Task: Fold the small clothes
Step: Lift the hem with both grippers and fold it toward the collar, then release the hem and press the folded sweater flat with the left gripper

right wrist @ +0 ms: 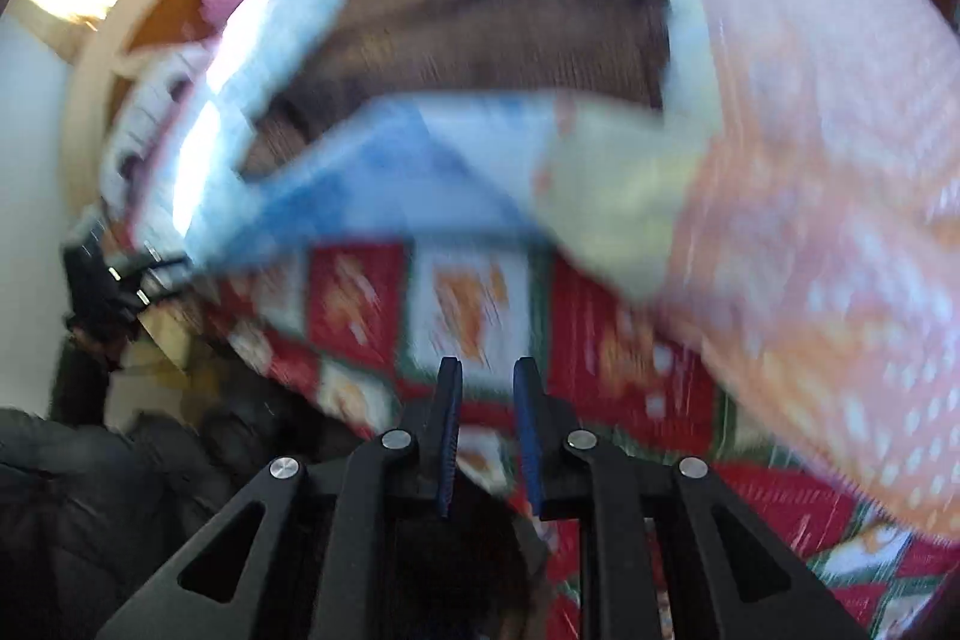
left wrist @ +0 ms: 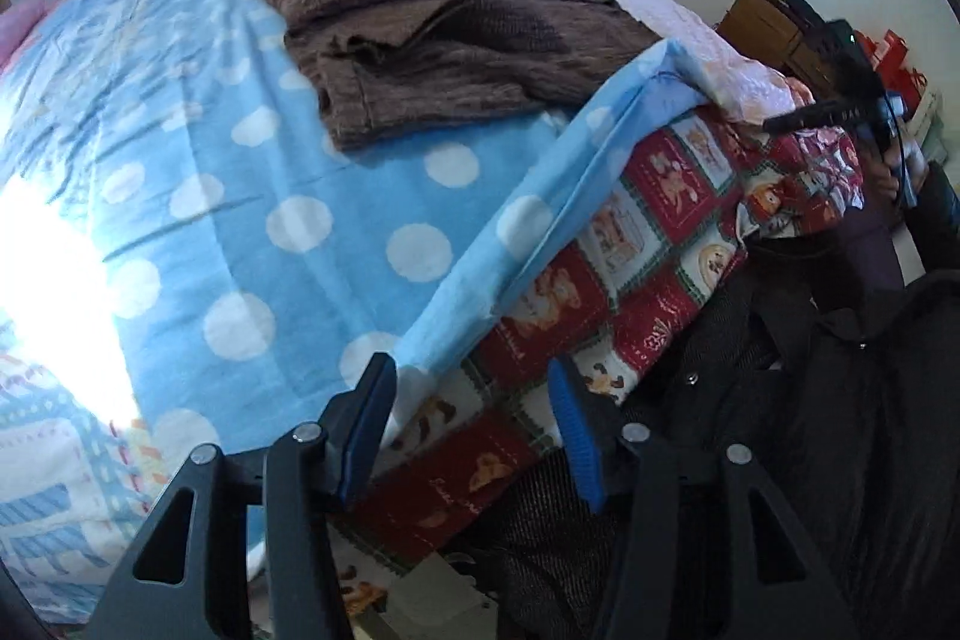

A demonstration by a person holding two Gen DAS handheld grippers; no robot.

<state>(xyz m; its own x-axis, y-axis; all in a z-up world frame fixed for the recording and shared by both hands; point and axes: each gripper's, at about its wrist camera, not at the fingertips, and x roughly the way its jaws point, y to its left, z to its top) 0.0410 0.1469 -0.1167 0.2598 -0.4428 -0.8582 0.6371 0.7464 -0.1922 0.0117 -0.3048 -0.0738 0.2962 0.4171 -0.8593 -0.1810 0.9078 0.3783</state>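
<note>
I have the brown knit garment (left wrist: 444,40) lying bunched on the polka-dot blanket (left wrist: 288,220), at about twelve o'clock from my left gripper (left wrist: 474,424), whose jaws stand apart and empty. My right gripper (right wrist: 486,418) is narrowly parted, grasping nothing. I judge I'm between folds; next I must reach in and take an edge.
</note>
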